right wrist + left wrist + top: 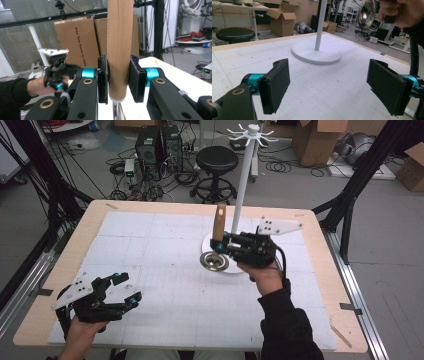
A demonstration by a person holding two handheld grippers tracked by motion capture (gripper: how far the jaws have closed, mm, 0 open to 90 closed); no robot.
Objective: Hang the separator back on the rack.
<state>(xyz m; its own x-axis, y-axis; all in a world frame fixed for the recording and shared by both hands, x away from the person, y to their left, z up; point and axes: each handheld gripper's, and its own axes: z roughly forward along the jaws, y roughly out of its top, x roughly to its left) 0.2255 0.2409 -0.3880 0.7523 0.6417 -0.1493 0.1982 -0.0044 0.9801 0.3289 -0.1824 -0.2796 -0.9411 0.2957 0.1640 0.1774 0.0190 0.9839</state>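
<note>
While the white-matted worktop (165, 270) carries everything, its biggest item is the white rack stand (243, 190), a tall pole with hooks at its top rising from a round base (315, 53) right of the worktop's centre. Next in size come the 2 grippers. At the near left corner, the left gripper (127, 290) hovers low over the mat with its jaws spread wide, nothing between the pads (275, 86). Just in front of the stand's base, the right gripper (218, 245) is clamped on the wooden handle (119, 50) of a ladle, which stands upright between both pads. Smallest is the ladle's shiny metal bowl (214, 261), hanging below the handle, above the base's near edge.
</note>
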